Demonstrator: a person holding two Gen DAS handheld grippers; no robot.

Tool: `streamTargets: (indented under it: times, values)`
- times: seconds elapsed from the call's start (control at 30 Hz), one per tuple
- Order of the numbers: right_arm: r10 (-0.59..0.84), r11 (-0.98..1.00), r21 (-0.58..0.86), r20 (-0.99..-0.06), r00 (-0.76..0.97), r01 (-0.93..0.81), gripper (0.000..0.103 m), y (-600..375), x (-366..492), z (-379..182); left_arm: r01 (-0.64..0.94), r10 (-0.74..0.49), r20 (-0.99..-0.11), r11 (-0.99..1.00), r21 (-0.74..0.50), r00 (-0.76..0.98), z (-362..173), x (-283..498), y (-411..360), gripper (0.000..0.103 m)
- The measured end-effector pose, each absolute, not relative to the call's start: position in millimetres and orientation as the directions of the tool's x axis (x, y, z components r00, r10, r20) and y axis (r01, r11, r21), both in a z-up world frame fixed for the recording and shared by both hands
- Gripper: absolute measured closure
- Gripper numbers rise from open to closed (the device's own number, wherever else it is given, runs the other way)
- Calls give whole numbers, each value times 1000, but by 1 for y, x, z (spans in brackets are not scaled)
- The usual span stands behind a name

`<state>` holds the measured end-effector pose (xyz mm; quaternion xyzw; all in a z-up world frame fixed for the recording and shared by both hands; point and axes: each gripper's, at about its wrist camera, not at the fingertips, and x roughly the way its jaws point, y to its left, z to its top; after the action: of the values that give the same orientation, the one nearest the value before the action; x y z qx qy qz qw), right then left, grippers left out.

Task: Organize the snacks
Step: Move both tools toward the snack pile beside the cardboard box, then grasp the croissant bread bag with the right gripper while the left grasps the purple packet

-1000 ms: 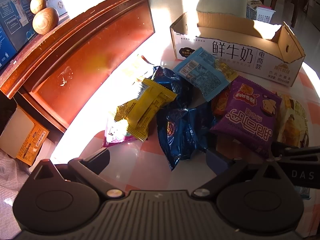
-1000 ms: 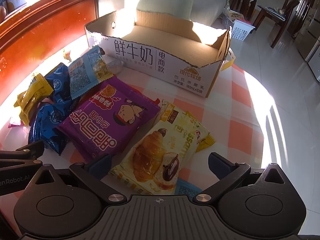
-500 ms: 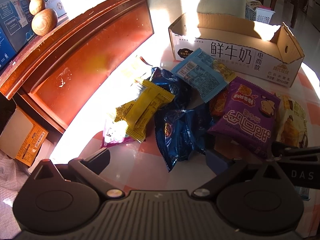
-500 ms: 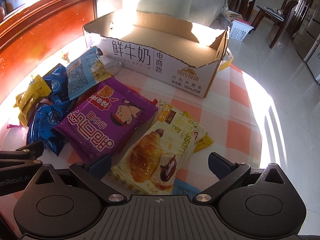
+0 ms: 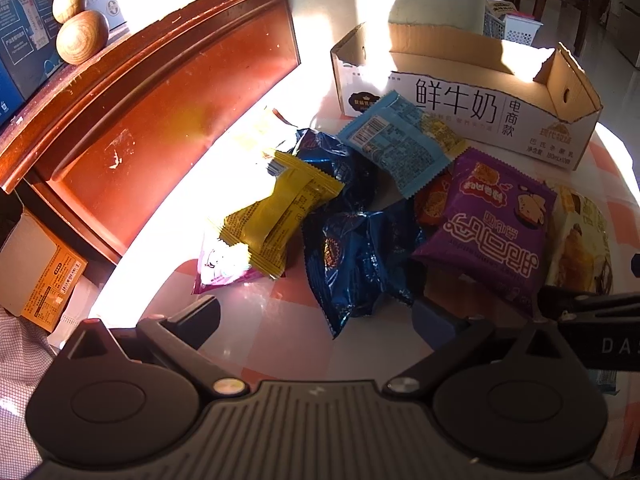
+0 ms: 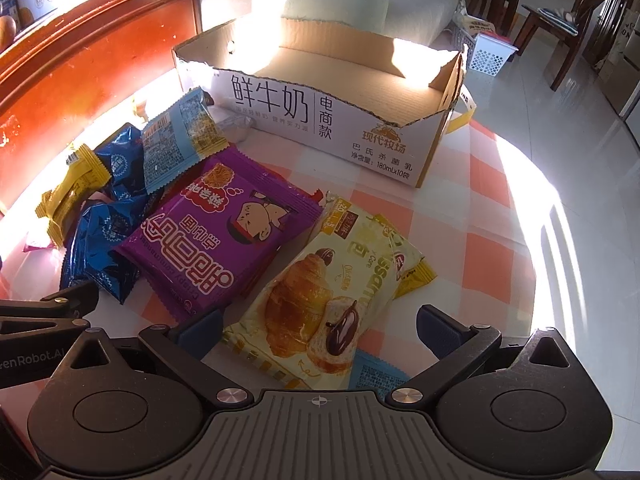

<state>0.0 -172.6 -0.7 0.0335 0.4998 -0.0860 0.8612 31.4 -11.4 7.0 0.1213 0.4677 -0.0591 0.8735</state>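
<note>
two grippers hover low over a checked tablecloth [image 6: 492, 216], both with jaws spread wide and nothing held. the left gripper [image 5: 316, 312] sits in front of the dark blue packets [image 5: 360, 252]; the right gripper [image 6: 318, 326] is just above the near end of the croissant packet [image 6: 320, 292], its fingers either side of it but apart from it.

the snacks lie loose in a heap on the cloth, in front of an open cardboard milk box [image 6: 320, 76] (torn rim, nothing visible inside). a purple packet [image 6: 224, 240] lies flat beside the croissant packet, overlapping something red beneath it. a light blue packet [image 5: 396, 148] leans near the box front — whether it touches the box is hard to tell. a yellow packet [image 5: 280, 212] rests on top of a pink one [image 5: 224, 268] at the far left of the heap, near a red-brown wooden panel [image 5: 160, 128]. a second light blue packet [image 6: 376, 372] peeks out under the croissant one.
</note>
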Motion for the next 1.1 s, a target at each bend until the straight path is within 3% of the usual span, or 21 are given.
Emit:
streamTargets:
  times: [0.57,1.1]
  values:
    - [59,904,280,-831,553,324,1,-239,-22,11,112,3,-818,990,83,576,16,41,15,1]
    - [53,839,334,-836,547,429,5,-239,-10,-4,207,-81,-788,976,60,611,22,35,-10,2]
